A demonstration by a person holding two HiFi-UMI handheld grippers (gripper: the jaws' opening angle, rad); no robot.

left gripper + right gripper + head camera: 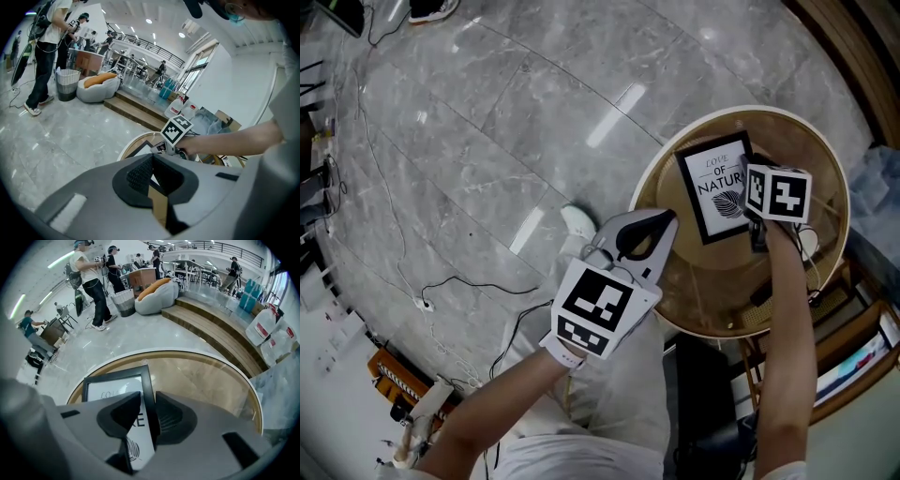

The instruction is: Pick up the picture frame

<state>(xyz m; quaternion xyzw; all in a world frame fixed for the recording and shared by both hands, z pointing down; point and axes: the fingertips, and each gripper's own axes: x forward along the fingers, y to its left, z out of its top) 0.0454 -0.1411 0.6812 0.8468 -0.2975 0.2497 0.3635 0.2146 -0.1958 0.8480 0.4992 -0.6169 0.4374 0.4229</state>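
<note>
A black picture frame with a white print lies on a round glass table with a wooden rim. My right gripper is shut on the frame's right edge. In the right gripper view the frame's black edge runs between the two jaws of that gripper. My left gripper hovers at the table's near-left rim, a little short of the frame, shut with nothing in it. In the left gripper view its tips meet, and a corner of the frame shows beyond them.
Grey marble floor with trailing cables lies left of the table. Wooden shelving stands at the right. Farther off are wooden steps, a bean bag, water jugs and several standing people.
</note>
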